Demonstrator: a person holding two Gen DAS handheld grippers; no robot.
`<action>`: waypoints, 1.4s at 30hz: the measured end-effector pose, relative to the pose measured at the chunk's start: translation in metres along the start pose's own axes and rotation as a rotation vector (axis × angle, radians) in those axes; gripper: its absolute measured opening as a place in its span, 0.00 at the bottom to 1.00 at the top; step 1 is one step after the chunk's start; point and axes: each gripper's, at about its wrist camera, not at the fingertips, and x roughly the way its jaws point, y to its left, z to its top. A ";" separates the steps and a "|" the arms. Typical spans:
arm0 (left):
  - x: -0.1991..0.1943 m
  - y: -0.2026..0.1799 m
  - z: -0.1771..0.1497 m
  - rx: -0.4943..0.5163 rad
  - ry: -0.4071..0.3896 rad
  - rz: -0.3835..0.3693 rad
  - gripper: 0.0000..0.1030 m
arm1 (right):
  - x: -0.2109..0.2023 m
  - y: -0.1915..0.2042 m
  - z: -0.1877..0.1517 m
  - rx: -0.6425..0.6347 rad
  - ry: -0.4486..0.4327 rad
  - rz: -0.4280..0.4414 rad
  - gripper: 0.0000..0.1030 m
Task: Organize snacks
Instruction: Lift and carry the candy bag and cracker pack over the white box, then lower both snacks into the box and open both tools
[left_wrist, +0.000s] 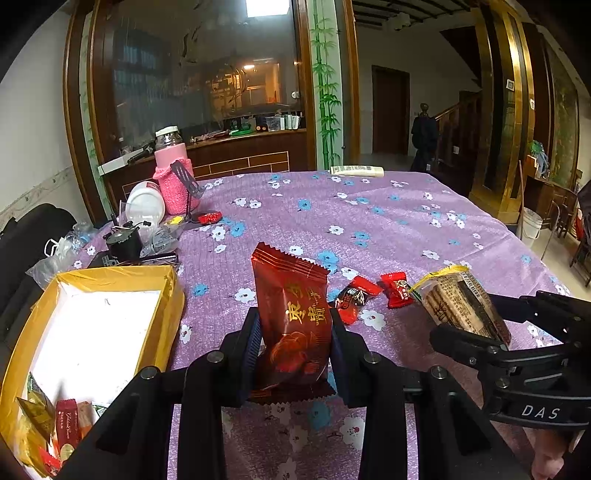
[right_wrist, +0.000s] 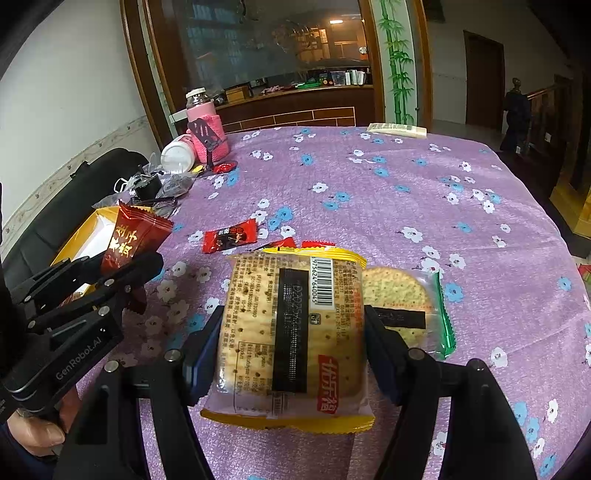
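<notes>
Nearest in the left wrist view, the left gripper (left_wrist: 293, 347) has its jaws narrowed onto a dark red snack packet (left_wrist: 295, 317) with gold characters, both pads pressing its sides and holding it upright above the purple flowered tablecloth (left_wrist: 369, 221). At the near left corner of the table sits a yellow cardboard box (left_wrist: 162, 317), white inside, with a few small wrapped snacks (left_wrist: 55, 424) in its nearest end. In the right wrist view, the right gripper (right_wrist: 293, 350) stands fairly wide, its pads clamped on a yellow-edged cracker pack (right_wrist: 295, 332) shown barcode side up; just beside it on the cloth lies a green-edged round cracker pack (right_wrist: 406, 295). A little farther toward the middle lie small red candies (left_wrist: 397, 290). At the far left edge stand a pink knit-sleeved jar (left_wrist: 173, 173) and a white tub (left_wrist: 146, 205) on its side; a flat pale box (left_wrist: 356, 170) lies at the far edge.
</notes>
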 end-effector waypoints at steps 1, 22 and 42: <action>0.000 -0.001 0.000 0.002 -0.002 0.003 0.35 | 0.000 0.000 0.000 -0.001 0.000 -0.002 0.67; -0.062 0.024 0.006 -0.054 -0.016 -0.063 0.35 | -0.012 -0.001 0.007 0.063 -0.017 0.005 0.67; -0.104 0.178 -0.057 -0.296 -0.015 0.145 0.35 | -0.009 0.172 0.010 -0.125 0.068 0.301 0.68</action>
